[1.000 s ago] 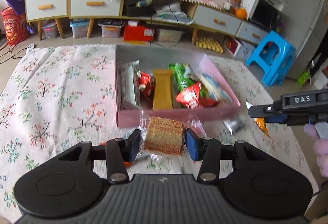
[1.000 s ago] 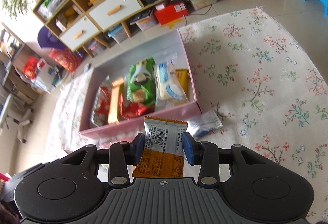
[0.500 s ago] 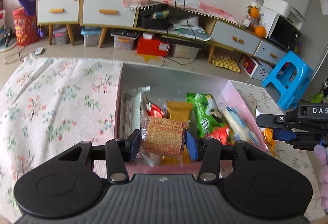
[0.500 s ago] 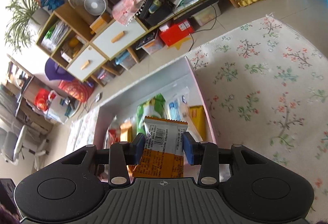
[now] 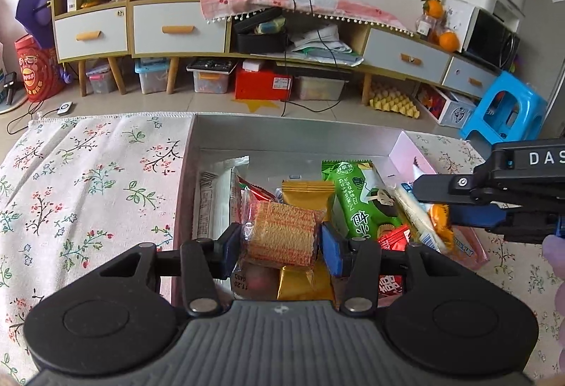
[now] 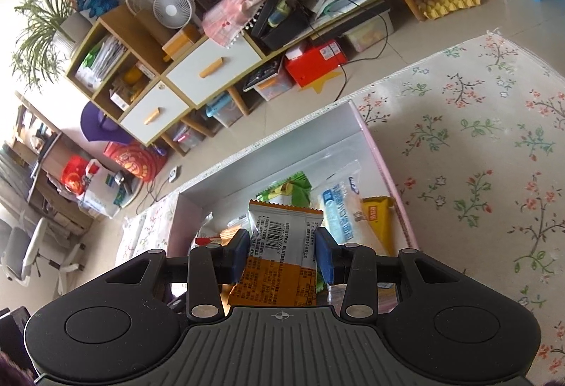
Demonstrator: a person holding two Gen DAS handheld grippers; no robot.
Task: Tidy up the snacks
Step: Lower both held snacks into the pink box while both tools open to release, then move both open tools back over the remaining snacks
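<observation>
Both wrist cameras peer down over their own fingers, close above the pink cardboard snack box; both share the white-drawered wooden sideboard beyond.

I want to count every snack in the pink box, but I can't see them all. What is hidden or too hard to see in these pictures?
- Left wrist view: the left gripper and its cracker pack cover the box's near end.
- Right wrist view: the right gripper and its orange-and-white packet hide the snacks behind them.
- The packet's front side faces away; its barcode print is too small.
- Left wrist view: the right gripper covers part of the box's right edge.
</observation>
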